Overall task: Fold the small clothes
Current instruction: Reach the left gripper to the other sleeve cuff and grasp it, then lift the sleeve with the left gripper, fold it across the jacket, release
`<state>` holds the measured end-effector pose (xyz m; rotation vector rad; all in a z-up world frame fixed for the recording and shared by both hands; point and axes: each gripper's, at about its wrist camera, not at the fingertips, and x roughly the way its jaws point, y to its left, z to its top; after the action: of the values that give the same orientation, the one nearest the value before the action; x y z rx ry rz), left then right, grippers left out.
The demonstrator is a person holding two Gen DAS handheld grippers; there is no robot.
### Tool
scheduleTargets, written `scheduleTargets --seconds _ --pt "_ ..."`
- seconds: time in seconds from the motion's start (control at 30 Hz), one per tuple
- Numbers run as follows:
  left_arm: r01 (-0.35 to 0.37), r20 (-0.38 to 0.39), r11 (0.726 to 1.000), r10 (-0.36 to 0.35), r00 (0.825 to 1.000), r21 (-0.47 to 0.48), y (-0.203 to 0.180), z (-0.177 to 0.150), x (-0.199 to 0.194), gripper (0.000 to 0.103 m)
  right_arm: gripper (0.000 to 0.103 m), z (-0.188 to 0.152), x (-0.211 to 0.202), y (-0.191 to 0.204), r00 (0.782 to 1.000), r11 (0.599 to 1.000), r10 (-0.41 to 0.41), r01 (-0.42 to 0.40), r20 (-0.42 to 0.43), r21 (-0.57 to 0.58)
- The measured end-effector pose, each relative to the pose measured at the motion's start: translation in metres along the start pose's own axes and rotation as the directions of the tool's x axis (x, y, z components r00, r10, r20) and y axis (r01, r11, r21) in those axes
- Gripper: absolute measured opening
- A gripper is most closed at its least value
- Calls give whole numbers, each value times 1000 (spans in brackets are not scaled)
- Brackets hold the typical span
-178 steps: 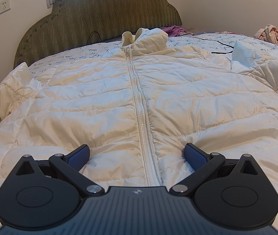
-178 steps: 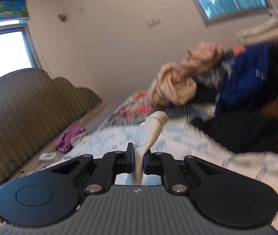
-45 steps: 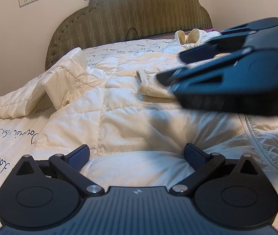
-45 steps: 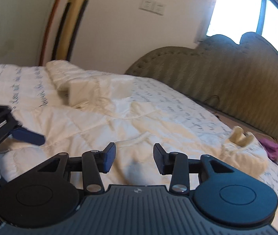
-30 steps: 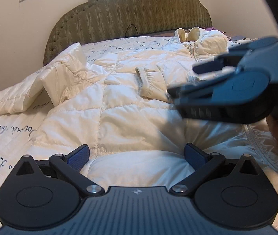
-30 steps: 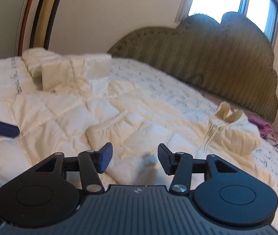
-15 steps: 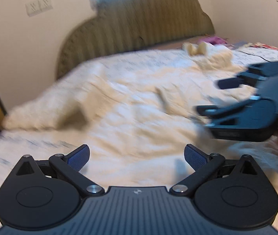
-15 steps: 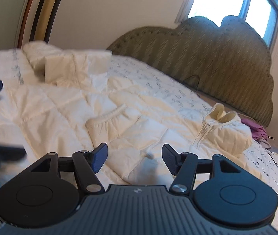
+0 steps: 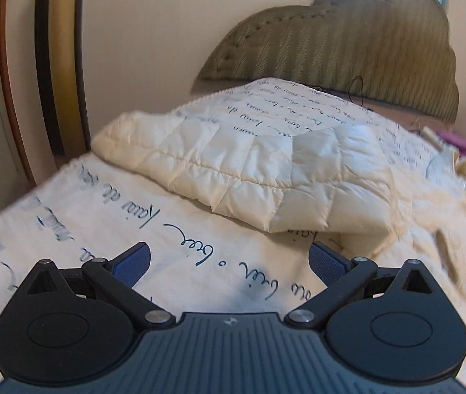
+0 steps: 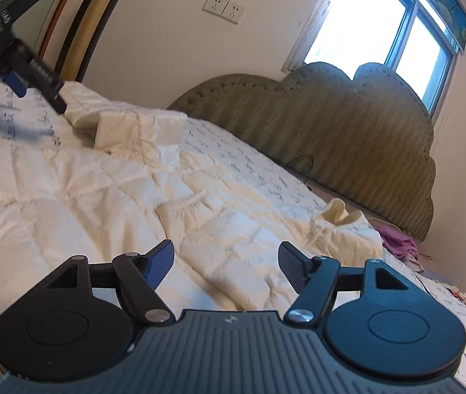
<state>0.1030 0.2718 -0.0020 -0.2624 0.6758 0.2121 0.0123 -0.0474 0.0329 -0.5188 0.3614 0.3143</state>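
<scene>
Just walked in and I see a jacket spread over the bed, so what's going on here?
A person with a two-finger gripper in each hand is folding a cream puffer jacket laid out on the bed. One sleeve already lies across the body. The right gripper hovers over the jacket, its jaws just opened with nothing between them. The left gripper, also open and empty, faces the other sleeve, which lies out to the side, not yet folded in.

Cream quilted jacket (image 10: 108, 203) on a white sheet (image 9: 174, 262) with blue script, before an olive zigzag-patterned headboard (image 10: 348, 124).
</scene>
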Motion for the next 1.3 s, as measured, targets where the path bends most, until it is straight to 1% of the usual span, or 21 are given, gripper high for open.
scheduleTargets --seconds 0.07,0.13,0.2,0.23,0.3,0.37,0.47,0.53,0.57,0.67,0.77,0.83,0.87,0.9,0.93,0.97,1.0,1.03,1.13,1.23,1.3 --pt "35 -11 997 -36 999 -65 12 7 10 103 78 -9 -5 -6 1000 1000 0 1 -23 12" --pt "76 8 988 -75 997 -132 23 14 16 103 79 -21 -9 -12 999 999 -11 13 -34 43" --pt "145 32 963 -142 989 -226 36 20 25 103 79 -31 -11 -18 999 995 -18 23 -46 102" --pt "180 39 941 -176 984 -285 44 23 31 103 79 -36 -12 -22 999 990 -17 24 -46 141" --pt "271 58 871 -272 961 -410 57 27 45 103 79 -42 -11 -29 999 979 -23 31 -40 201" --pt "314 67 808 -325 943 -499 70 29 61 103 79 -46 -9 -34 998 969 -47 57 -45 242" --pt "311 80 750 -328 941 -584 85 29 83 103 80 -51 -6 -41 997 953 -55 67 -50 295" --pt "331 115 695 -339 934 -638 95 26 88 103 82 -54 -7 -43 997 948 -65 75 -43 311" --pt "339 135 682 -335 933 -649 96 27 88 103 83 -54 -8 -43 997 947 -71 80 -38 312" --pt "331 177 666 -291 940 -669 104 38 93 103 87 -55 -9 -41 996 949 -81 85 -28 305" --pt "312 227 619 -215 950 -721 120 49 102 102 87 -54 -7 -38 996 952 -81 89 -37 291" --pt "275 215 597 -172 961 -753 126 55 110 101 88 -53 -7 -37 996 955 -81 88 -36 282" --pt "242 194 615 -144 970 -751 124 59 113 98 92 -53 -7 -36 996 957 -80 86 -34 277" --pt "191 162 653 -105 981 -733 120 64 114 83 96 -53 -8 -36 996 958 -78 84 -32 274" --pt "136 130 703 -62 990 -698 113 70 115 64 97 -53 -7 -35 996 959 -78 84 -31 271" --pt "91 106 745 -28 994 -661 106 74 115 55 97 -53 -7 -35 996 959 -78 84 -32 271" --pt "59 90 772 -2 996 -633 100 76 116 42 97 -53 -7 -35 996 958 -78 84 -35 273" --pt "44 85 787 11 996 -615 97 77 116 34 97 -53 -6 -36 996 957 -76 84 -38 277" --pt "37 104 800 32 994 -599 95 78 108 20 97 -54 -5 -38 996 952 -72 83 -45 294" --pt "-12 132 821 106 986 -571 93 83 95 16 98 -55 -5 -39 997 949 -71 81 -44 305" --pt "-74 158 835 190 969 -546 93 88 81 14 98 -55 -5 -39 997 949 -70 80 -42 306"
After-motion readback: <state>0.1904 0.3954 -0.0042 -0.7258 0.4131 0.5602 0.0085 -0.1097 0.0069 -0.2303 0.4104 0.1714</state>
